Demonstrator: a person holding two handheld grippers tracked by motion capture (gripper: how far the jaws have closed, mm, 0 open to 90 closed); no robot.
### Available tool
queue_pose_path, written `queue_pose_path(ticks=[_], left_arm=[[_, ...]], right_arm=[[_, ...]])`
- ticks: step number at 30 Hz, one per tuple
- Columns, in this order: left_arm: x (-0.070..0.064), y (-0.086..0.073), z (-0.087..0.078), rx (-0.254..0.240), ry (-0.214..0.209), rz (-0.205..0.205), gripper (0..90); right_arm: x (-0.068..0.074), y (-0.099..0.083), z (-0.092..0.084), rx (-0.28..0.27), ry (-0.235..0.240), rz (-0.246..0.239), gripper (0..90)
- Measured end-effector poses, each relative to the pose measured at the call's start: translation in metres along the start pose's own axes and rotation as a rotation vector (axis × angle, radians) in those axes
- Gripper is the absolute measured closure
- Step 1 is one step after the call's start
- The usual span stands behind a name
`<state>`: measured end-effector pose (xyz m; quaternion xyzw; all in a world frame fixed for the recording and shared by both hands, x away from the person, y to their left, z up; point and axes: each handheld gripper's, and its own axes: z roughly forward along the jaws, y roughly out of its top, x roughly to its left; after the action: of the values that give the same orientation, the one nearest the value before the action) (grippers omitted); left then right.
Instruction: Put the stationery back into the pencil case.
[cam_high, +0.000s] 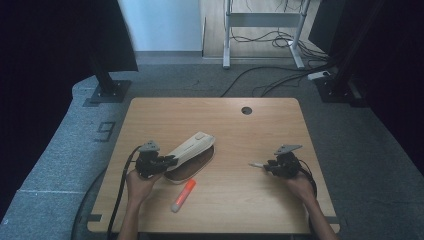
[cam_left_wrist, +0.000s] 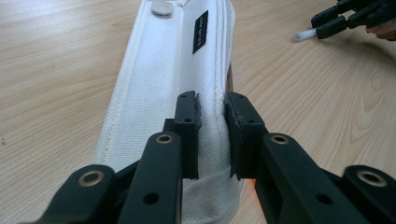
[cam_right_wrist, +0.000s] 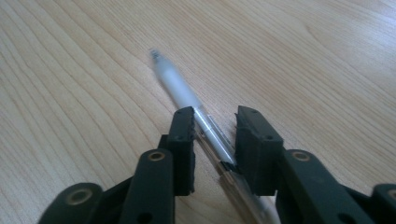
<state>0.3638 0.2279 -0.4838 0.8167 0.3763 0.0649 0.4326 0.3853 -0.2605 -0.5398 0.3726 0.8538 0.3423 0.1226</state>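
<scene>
Pale wooden desk (cam_high: 260, 200) carries a white fabric pencil case (cam_high: 192, 146), its near end clamped by the left hand-held gripper (cam_left_wrist: 212, 122). Right of that case, the right hand-held gripper (cam_right_wrist: 215, 135) straddles a translucent plastic pen (cam_right_wrist: 196, 112), jaws pinching it slantwise; its tip points toward the case.

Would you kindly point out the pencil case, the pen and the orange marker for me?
pencil case (cam_left_wrist: 159, 84): left gripper view, middle of its white flap.
pen (cam_right_wrist: 180, 86): right gripper view, its frosted grip.
orange marker (cam_high: 187, 189): high view, its orange cap.
</scene>
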Motion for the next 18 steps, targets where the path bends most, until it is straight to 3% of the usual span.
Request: queue_pose_path(ticks=[6,18], left_arm=[[-0.0001,0.0001,-0.0001,0.001,-0.001,0.001,75.9],[0.0001,0.0002,-0.0002,0.001,0.0,0.001,76.0]], right_arm=[[0.0007,0.001,0.0,0.009,0.011,0.0,76.1],[0.0021,-0.0008,-0.0019,0.009,0.008,0.018,78.0]])
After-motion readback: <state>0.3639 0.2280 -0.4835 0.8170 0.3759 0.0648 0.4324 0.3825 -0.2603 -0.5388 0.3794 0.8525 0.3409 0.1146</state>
